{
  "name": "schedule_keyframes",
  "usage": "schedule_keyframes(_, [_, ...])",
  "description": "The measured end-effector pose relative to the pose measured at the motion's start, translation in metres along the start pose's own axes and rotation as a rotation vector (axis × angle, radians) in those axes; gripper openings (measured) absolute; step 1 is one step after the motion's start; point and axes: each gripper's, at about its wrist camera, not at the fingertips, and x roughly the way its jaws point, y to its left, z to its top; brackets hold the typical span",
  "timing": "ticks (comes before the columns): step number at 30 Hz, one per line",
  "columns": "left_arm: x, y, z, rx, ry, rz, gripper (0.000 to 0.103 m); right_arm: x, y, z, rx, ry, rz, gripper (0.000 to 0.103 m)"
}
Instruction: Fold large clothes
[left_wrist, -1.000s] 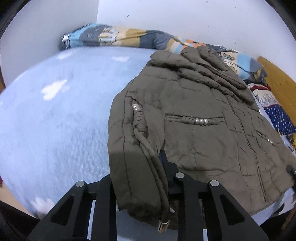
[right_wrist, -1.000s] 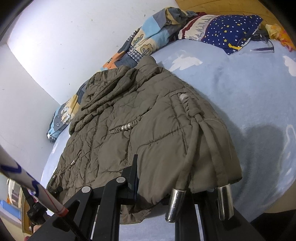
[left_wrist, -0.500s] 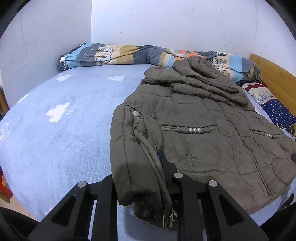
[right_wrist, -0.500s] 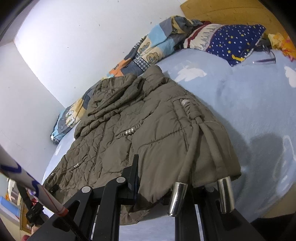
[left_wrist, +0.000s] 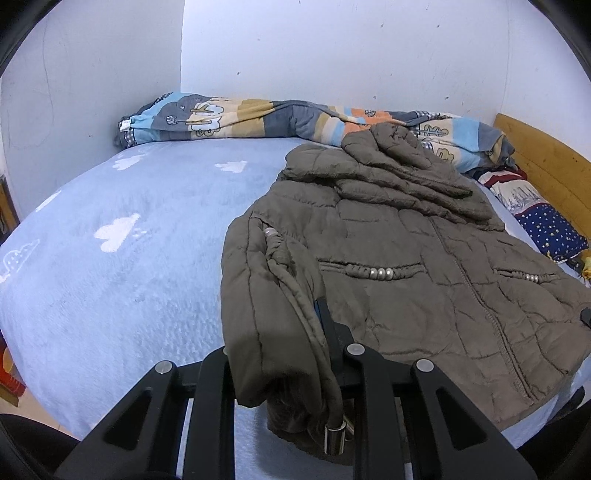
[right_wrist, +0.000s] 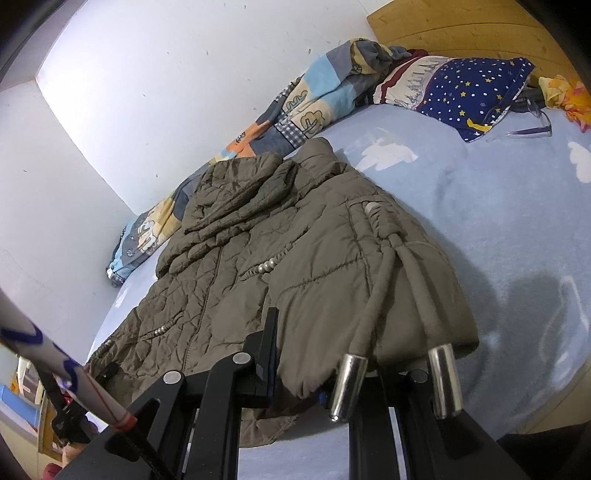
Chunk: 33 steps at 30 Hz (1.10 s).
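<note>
Jacket (left_wrist: 399, 258) hem between both grippers' fingers (left_wrist: 328, 325)

White walls (left_wrist: 332, 55) corner a blue-sheeted bed (left_wrist: 129, 240) with wooden headboard (left_wrist: 546, 166).

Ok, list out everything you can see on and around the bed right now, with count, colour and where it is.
jacket: one, olive-brown, quilted, spread on the bed with its hem corners lifted
drawstrings: two at the right corner, olive with silver metal tips, hanging over the gripper
bedsheet: one, light blue with white clouds, covering the bed
blanket: one, striped blue, grey, tan and orange, bunched along the wall
pillow: one, navy with stars, by the headboard
headboard: one, light wood, at the bed's end
glasses: one pair, dark-framed, on the sheet beside the pillow
left gripper: black, shut on the jacket's hem corner
right gripper: black, shut on the other hem corner
</note>
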Motion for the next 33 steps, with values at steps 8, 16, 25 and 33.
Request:
schedule_keyframes(8, [-0.011,0.0,0.013,-0.008,-0.032,-0.016,0.021,-0.012,0.003,0.006,-0.003,-0.018,0.027,0.016])
schedule_keyframes(16, [-0.016,0.001,0.034,-0.016,-0.055,-0.034,0.021,-0.017,0.007,0.02,-0.006,-0.034,0.055,0.016])
schedule_keyframes(25, [-0.019,0.0,0.064,-0.027,-0.08,-0.056,0.021,-0.024,0.019,0.047,-0.014,-0.056,0.089,0.016])
schedule_keyframes(33, [-0.018,-0.002,0.105,-0.045,-0.121,-0.071,0.021,-0.025,0.038,0.089,-0.022,-0.082,0.128,0.016])
